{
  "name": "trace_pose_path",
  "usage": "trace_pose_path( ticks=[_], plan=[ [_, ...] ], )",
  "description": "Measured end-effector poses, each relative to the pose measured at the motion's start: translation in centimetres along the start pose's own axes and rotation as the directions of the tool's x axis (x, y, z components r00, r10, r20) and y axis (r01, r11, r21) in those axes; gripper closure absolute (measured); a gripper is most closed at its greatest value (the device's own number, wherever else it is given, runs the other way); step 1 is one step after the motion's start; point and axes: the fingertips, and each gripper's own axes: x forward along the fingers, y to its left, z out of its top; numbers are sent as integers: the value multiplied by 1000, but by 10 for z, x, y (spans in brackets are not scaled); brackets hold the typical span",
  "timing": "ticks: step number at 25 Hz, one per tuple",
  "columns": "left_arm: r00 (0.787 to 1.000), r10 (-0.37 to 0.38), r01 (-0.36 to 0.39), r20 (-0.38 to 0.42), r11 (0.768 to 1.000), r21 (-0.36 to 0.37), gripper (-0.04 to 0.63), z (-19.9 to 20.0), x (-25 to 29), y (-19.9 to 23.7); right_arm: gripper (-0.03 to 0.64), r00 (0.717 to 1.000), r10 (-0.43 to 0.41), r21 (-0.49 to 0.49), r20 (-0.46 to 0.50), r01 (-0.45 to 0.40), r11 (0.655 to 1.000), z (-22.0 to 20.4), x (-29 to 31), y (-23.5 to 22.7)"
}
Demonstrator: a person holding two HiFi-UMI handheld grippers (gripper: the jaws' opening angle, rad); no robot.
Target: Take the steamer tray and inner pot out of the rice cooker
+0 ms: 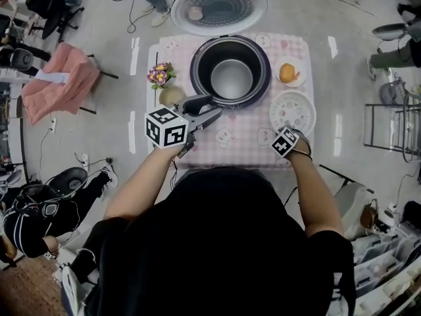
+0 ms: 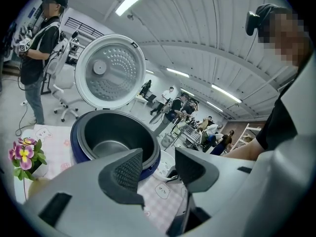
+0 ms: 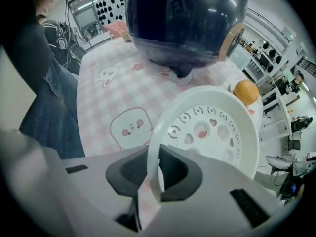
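The dark blue rice cooker (image 1: 262, 63) stands open on the checked table, its lid (image 1: 219, 6) tipped back. The dark inner pot (image 1: 231, 78) sits inside it and also fills the left gripper view (image 2: 111, 137). The white perforated steamer tray (image 1: 293, 112) lies flat on the cloth to the cooker's right. My right gripper (image 1: 288, 130) points straight down at the tray's near rim; that rim (image 3: 154, 147) stands between the pads, which sit slightly apart from it. My left gripper (image 1: 209, 108) hovers open and empty at the cooker's front left edge (image 2: 157, 169).
A pot of purple flowers (image 1: 160, 76) and a round cup (image 1: 171, 96) stand left of the cooker. An orange (image 1: 288, 72) on a small dish sits behind the tray. The pink checked table (image 3: 113, 88) ends close to my body. People and chairs surround the table.
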Motion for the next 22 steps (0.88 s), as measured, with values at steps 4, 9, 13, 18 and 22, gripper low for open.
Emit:
trace_pose_path(
  ticks=[4,9,13,18,22],
  plan=[
    [1000,3,-3,-2,1000,-12,371,-3,0,3,558,1000,6,9,2,-6,1000,1,5,2],
    [1000,0,0,-3,1000,-14,372,-5,1,5,555,1000,7,23,7,-7,1000,1,7,2],
    [1000,-3,3,4,1000,-15,372,-3,0,4,552,1000,5,22,2,-5,1000,1,6,3],
    [1000,-7,7,8,1000,-18,371,-3,0,3,552,1000,21,40,11,-21,999,0,4,3],
    [1000,-11,11,15,1000,-23,371,-2,1,3,513,997,68,84,25,-70,994,1,2,7]
  ],
)
